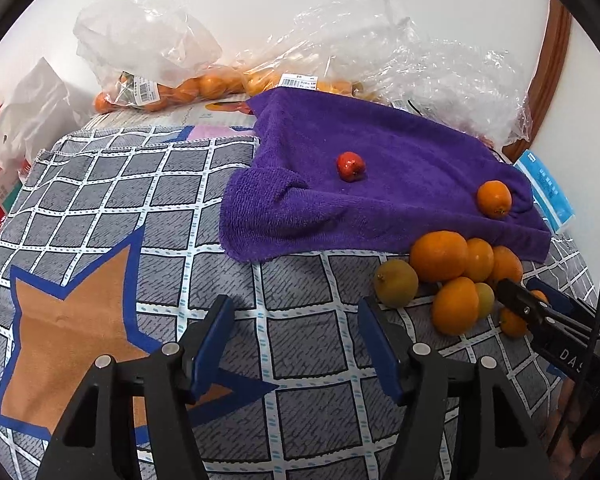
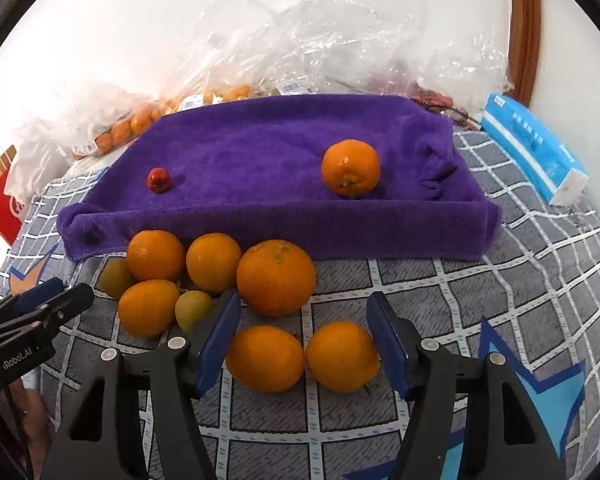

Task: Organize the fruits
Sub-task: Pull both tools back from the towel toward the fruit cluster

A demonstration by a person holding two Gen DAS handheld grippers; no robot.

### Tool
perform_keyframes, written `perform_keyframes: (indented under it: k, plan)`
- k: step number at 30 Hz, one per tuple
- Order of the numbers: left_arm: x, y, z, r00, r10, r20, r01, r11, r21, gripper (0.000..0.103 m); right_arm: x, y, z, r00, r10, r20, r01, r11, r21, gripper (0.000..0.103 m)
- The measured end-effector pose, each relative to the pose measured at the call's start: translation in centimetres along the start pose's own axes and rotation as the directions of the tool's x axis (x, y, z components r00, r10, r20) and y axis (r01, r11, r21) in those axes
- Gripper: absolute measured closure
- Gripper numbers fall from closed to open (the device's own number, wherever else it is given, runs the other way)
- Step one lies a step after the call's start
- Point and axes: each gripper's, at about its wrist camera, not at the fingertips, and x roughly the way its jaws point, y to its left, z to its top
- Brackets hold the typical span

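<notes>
Fingers of the right gripper (image 2: 303,334) are standing wide apart over the checked cloth (image 2: 500,280), and two oranges are lying between them: the left near orange (image 2: 265,358) is sitting just beside the left blue pad, and the right near orange (image 2: 342,356) is sitting close against the right pad; whether either pad is touching fruit cannot be told. Neither orange is being clamped. Just beyond them the biggest orange (image 2: 276,277) is resting on the cloth, with a loose cluster of oranges (image 2: 156,256) and two greenish fruits (image 2: 193,309) crowding together to its left, at the foot of the purple towel (image 2: 260,140).

The left gripper (image 1: 294,334) is hovering with its fingers apart and holding nothing, above the cloth's orange star (image 1: 68,320); in its view the cluster is lying off to the right, with the right gripper's tip reaching in beside it.

Farther back, the towel is lying draped over a raised, box-like shape. A single orange (image 2: 351,173) is sitting on its right part and a small red fruit (image 2: 159,179) on its left part, well apart from each other.

Behind the towel, clear plastic bags (image 2: 340,40) with more oranges are piling against the white wall, and a blue tissue pack (image 2: 536,148) is lying at the right.
</notes>
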Motion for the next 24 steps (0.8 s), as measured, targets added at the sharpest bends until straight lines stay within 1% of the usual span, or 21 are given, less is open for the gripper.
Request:
perform_keyframes:
  k: [2,7,10,14,19,22,24]
  plan:
    - [-0.01,0.0,-0.02,1.0,0.001,0.0,-0.001,1.0,0.001,0.041,0.06,-0.31,0.04,1.0,0.016,-0.006,-0.016,1.0,0.012,0.039]
    - [0.16,-0.22,-0.05,1.0,-0.004,-0.007,0.004,1.0,0.015,0.034,0.01,-0.79,-0.03,0.999,0.041,-0.013,-0.041,0.998,0.038,0.039]
    - [0.16,-0.23,-0.06,1.0,-0.009,-0.007,0.009,1.0,0.014,0.033,0.05,-0.92,-0.05,0.999,0.05,-0.021,-0.049,0.998,0.046,0.038]
    - [0.18,-0.33,-0.05,1.0,-0.011,-0.007,0.011,1.0,0.014,0.033,0.04,-0.79,-0.05,0.999,0.042,-0.019,-0.042,0.998,0.045,0.038]
    - [-0.14,0.05,-0.2,0.999,-0.039,0.004,0.039,0.999,-0.012,0.034,-0.31,-0.73,-0.21,1.0,0.029,0.002,-0.029,0.999,0.04,0.039]
    - [-0.44,0.23,-0.39,0.998,-0.063,0.017,0.064,0.997,-0.032,0.034,-0.73,-0.69,-0.35,0.999,0.024,0.026,-0.025,0.999,0.042,0.044]
    - [-0.58,0.21,-0.45,0.997,-0.079,0.025,0.079,0.996,-0.035,0.035,-0.89,-0.75,-0.46,0.999,0.035,0.033,-0.036,0.998,0.043,0.051]
